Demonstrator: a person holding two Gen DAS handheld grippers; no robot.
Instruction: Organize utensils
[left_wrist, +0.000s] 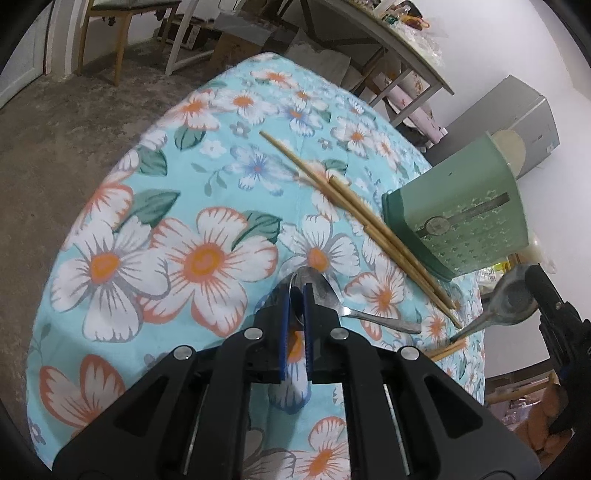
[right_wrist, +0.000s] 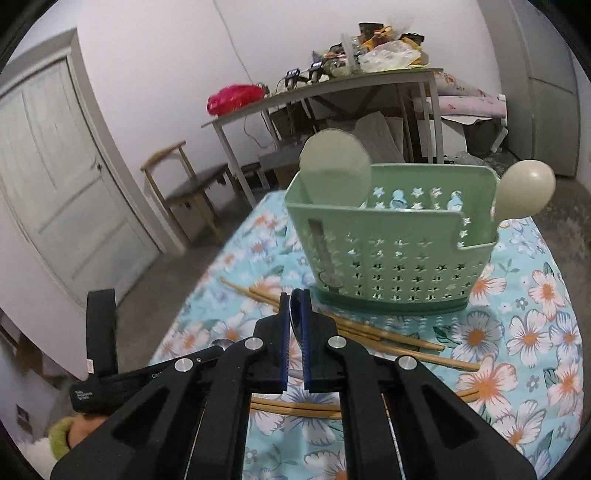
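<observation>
Left fingers (left_wrist: 297, 295) clamp table spoon (left_wrist: 325, 295) | right fingers (right_wrist: 295, 301) clamp lifted spoon (left_wrist: 506, 302)

The tabletop (left_wrist: 207, 206), under floral cloth, carries a green basket (right_wrist: 391, 266), loose chopsticks (left_wrist: 362, 218) and seemingly one spoon (left_wrist: 332, 299).

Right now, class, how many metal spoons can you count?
2 metal spoons: one in the left gripper, one in the right gripper. The basket may hide more.

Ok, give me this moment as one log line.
left gripper: shut on flat spoon | right gripper: shut on raised spoon | chopsticks: loose on tablecloth | green caddy: upright
</observation>
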